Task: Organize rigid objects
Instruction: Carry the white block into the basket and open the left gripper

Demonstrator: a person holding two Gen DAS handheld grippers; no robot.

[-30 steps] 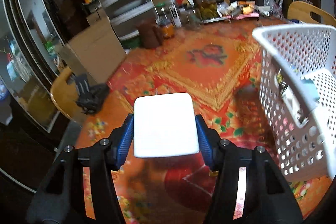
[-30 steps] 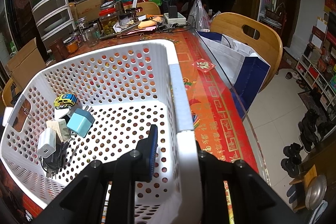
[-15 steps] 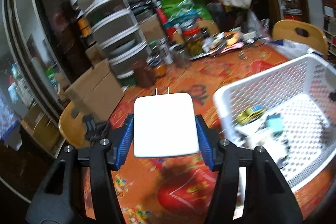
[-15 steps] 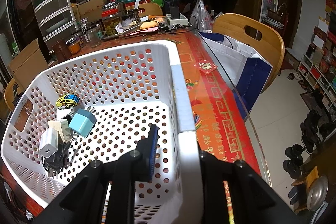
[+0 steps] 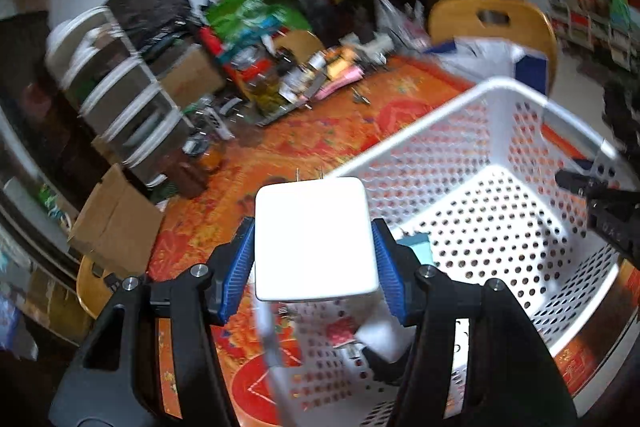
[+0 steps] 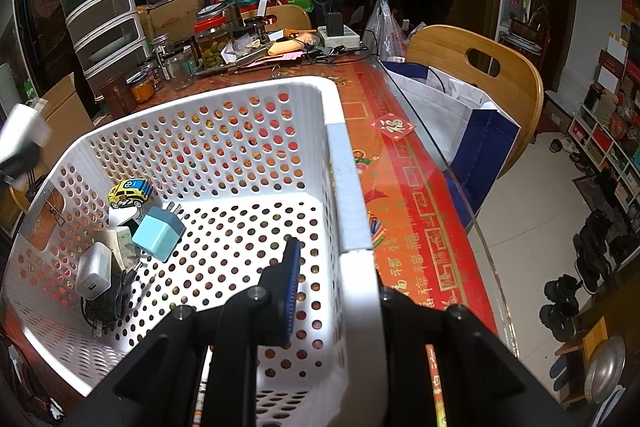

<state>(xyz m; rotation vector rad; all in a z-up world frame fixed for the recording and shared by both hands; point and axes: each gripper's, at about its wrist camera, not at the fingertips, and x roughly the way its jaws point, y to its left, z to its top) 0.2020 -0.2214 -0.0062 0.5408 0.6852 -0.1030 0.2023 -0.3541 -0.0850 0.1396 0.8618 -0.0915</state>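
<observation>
My left gripper [image 5: 314, 247] clamped the white charger [image 5: 315, 239] above the white basket's [image 5: 520, 163] near edge. My right gripper [image 6: 340, 287] pinched the basket [image 6: 344, 187] wall, standing on the worktop [image 6: 416, 219].

I count one white basket [image 6: 352, 187], one toy car [image 6: 130, 193] and three plugs inside it, blue [image 6: 158, 233], cream [image 6: 114, 239] and white [image 6: 94, 273], plus one big white plug [image 5: 316, 239] in my left gripper [image 5: 316, 251].
</observation>
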